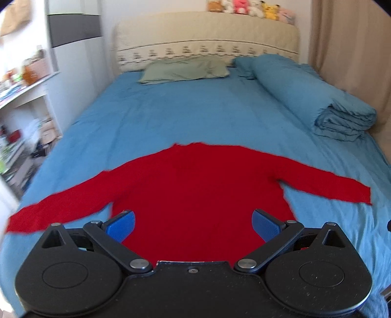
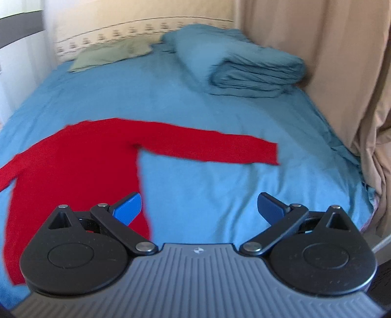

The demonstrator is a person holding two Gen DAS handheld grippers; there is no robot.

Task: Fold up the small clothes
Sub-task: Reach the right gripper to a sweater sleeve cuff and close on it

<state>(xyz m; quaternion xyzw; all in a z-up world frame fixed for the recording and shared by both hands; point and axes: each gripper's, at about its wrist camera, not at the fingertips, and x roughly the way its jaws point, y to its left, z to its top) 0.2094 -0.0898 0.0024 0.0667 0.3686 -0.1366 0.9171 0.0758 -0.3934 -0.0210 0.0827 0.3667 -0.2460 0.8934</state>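
Note:
A red long-sleeved sweater (image 1: 195, 186) lies flat on the blue bed sheet (image 1: 171, 117), both sleeves spread out to the sides. My left gripper (image 1: 193, 226) is open and empty, held above the sweater's lower body. My right gripper (image 2: 199, 208) is open and empty, above the sheet just right of the sweater's (image 2: 73, 171) right side edge. Its left blue pad (image 2: 128, 208) overlaps the sweater's edge in view. The right sleeve (image 2: 207, 146) stretches out ahead of it.
A folded blue duvet (image 1: 325, 102) lies along the bed's right side, with a green pillow (image 1: 185, 69) at the headboard. Beige curtains (image 2: 330, 73) hang at the right. White shelves (image 1: 22, 97) with clutter stand at the left. Plush toys (image 1: 249, 8) sit on the headboard.

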